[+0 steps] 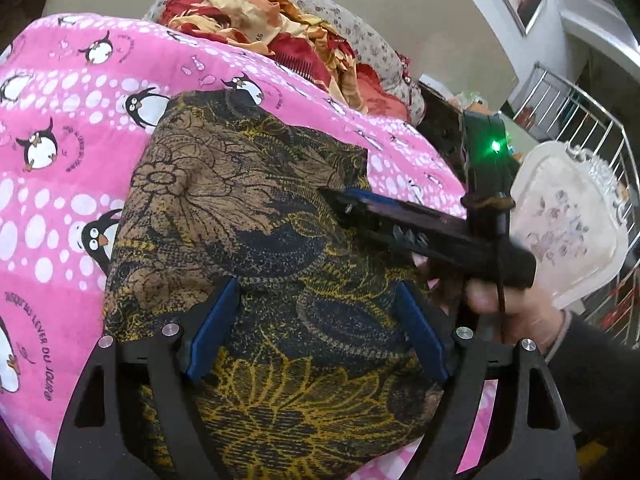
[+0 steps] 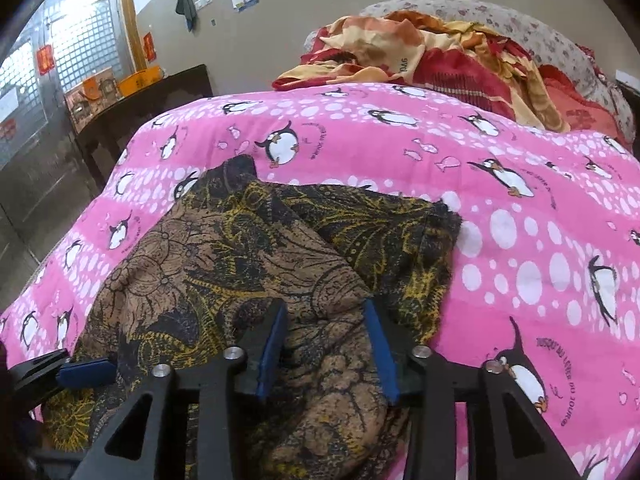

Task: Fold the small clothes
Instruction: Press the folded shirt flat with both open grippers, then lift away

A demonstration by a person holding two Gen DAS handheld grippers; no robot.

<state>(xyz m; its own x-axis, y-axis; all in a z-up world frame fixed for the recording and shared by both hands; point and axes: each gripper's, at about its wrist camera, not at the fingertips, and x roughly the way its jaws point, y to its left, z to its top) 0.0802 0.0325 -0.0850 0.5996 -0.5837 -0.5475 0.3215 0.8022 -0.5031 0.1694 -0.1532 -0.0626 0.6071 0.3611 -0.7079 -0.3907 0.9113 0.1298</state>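
Observation:
A dark brown and yellow flower-print garment [image 1: 248, 208] [image 2: 224, 264] lies partly folded on a pink penguin bedspread [image 1: 80, 140] [image 2: 520, 220]. My left gripper [image 1: 320, 320] stands wide open just over the garment's near part, and its blue pads are clear of the cloth's sides. One of its pads [image 2: 86, 372] shows at the lower left of the right wrist view. My right gripper [image 2: 326, 352] is open with a hump of the garment lying between its pads. In the left wrist view the right gripper [image 1: 340, 202] rests its tips on the cloth's right side, held by a hand [image 1: 500, 300].
A heap of red and orange clothes [image 1: 260, 12] [image 2: 420, 52] lies at the bed's far end. A clear plastic piece [image 1: 560, 216] and a metal railing [image 1: 580, 120] stand beyond the right edge. A dark table [image 2: 152, 104] stands off the left side.

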